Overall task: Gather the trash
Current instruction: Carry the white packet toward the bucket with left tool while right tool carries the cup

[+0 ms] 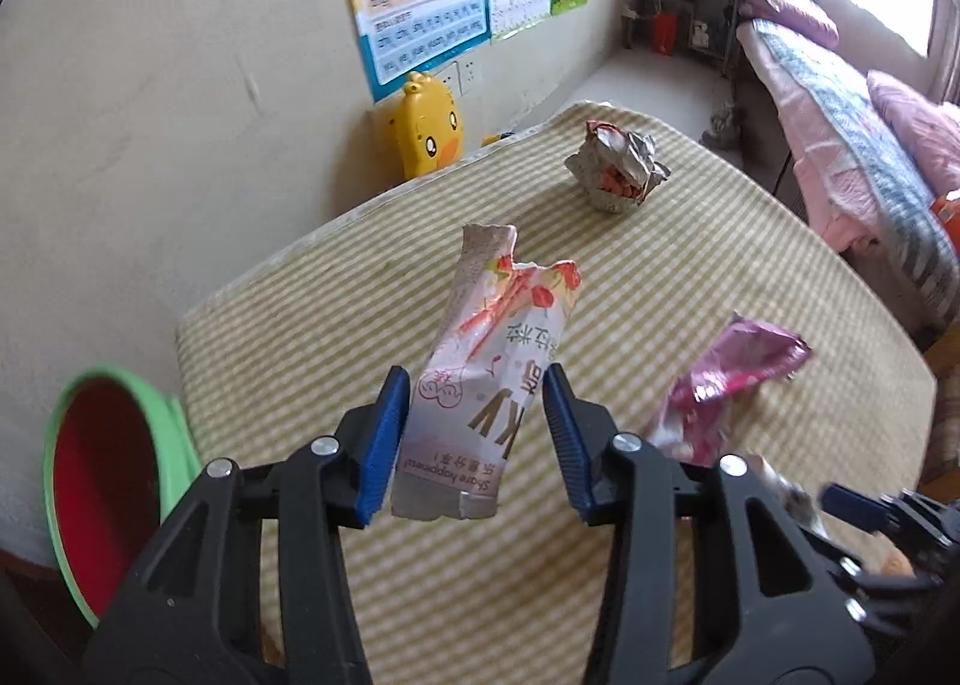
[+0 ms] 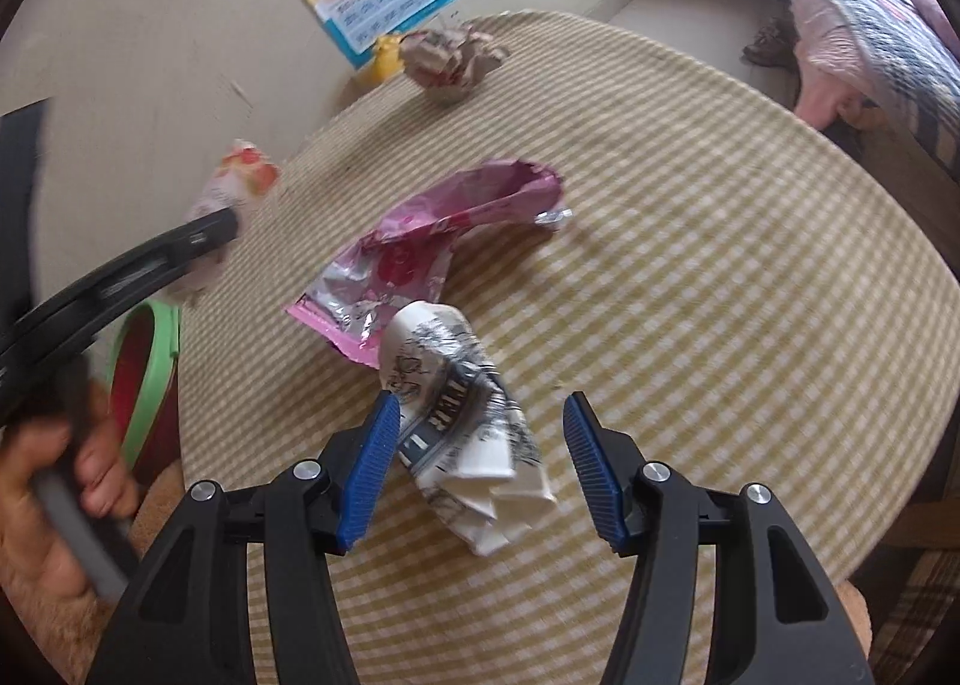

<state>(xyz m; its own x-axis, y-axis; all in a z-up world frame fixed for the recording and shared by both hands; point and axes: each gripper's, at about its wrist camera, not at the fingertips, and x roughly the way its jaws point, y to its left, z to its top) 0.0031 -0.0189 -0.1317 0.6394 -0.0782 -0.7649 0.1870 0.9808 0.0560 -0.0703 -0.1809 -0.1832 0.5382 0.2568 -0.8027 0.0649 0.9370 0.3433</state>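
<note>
Checked table (image 1: 690, 289): left claw (image 1: 474, 433) gripping snack wrapper (image 1: 492, 361), right claw (image 2: 480, 463) grip unclear

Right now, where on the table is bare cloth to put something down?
Free: the checked tablecloth right of the pink wrapper, up to the crumpled foil wrapper at the far edge. Crowded: the near left, where the white paper wrapper lies against the pink one, near both grippers.
</note>
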